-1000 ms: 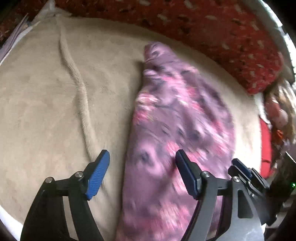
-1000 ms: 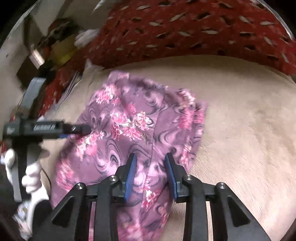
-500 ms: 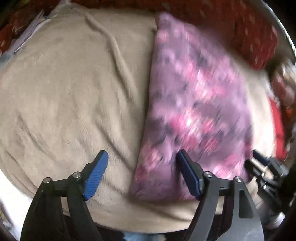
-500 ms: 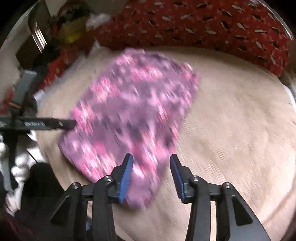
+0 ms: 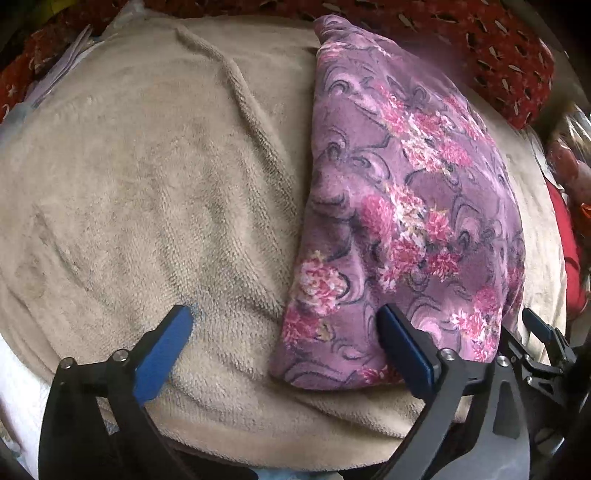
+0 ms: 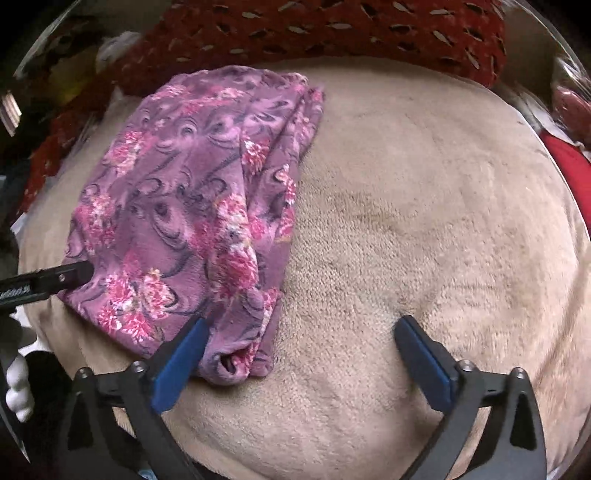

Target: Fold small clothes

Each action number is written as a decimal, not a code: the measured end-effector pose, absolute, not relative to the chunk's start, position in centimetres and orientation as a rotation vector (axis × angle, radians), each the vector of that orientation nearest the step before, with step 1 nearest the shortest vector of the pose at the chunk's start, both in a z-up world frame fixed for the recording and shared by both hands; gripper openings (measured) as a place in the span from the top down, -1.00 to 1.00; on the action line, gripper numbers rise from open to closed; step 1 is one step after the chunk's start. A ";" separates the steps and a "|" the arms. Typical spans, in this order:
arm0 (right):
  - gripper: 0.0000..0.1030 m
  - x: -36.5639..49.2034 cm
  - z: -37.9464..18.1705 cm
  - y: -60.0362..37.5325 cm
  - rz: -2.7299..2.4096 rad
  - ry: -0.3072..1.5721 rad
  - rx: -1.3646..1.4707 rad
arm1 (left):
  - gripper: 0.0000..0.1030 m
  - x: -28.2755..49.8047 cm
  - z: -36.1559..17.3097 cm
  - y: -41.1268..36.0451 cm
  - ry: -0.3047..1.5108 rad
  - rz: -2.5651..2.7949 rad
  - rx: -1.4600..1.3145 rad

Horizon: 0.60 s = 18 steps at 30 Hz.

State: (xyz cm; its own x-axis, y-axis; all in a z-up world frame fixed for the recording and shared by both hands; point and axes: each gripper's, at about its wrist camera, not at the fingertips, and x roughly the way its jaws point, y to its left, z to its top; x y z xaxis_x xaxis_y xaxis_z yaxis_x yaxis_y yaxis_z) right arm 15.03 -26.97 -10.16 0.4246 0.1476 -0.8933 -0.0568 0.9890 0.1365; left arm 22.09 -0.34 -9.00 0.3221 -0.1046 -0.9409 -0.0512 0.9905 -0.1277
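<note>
Left wrist view shows 1 folded purple floral garment point(image 5: 402, 206) lying on 1 beige fleece blanket point(image 5: 147, 192), long and narrow, reaching from the near blanket edge up toward 1 red patterned cover point(image 5: 509, 48) at the far side. The left gripper point(image 5: 284, 343) has 2 blue-padded fingers point(image 5: 164, 349), and they stand wide apart after just opening further; the garment's near left corner lies between them, but neither pad presses on it. 1 pad sits over bare blanket, the other over the cloth's near edge. At the right border, part of the right gripper's black frame shows beyond the garment.

From the right wrist view, the same 1 garment point(image 6: 192, 206) sits left of centre on the blanket point(image 6: 424, 221), its layered right edge showing several folds, with a rolled opening at the near corner. The right gripper point(image 6: 303, 350) also carries 2 blue pads point(image 6: 179, 363), spread wide after just opening; its left pad overlaps the garment's near corner while the right pad is over bare blanket, and nothing is clamped. 1 black finger of the left gripper point(image 6: 48, 282) reaches to the garment's left edge. The red cover point(image 6: 332, 33) runs along the far side.
</note>
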 end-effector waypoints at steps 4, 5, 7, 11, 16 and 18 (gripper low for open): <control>-0.99 15.3 -10.7 -27.1 0.105 1.133 0.126 | -1.00 22.0 -9.5 -0.2 1.249 -0.050 -0.145; -0.99 15.4 -10.8 -27.2 0.104 1.137 0.131 | -1.00 22.0 -9.5 -0.1 1.251 -0.053 -0.143; -0.99 15.6 -10.9 -27.3 0.103 1.158 0.143 | -1.00 22.1 -9.5 0.1 1.258 -0.061 -0.141; -0.99 16.8 -10.7 -27.5 0.117 1.222 0.113 | -1.00 22.2 -9.3 0.9 1.286 -0.081 -0.151; -0.98 16.0 -10.2 -28.1 0.105 1.248 0.058 | -1.00 19.7 -8.0 4.9 1.260 -0.042 -0.202; -0.96 15.1 -9.9 -28.8 0.080 1.248 0.017 | -1.00 18.6 -7.4 6.3 1.227 0.002 -0.184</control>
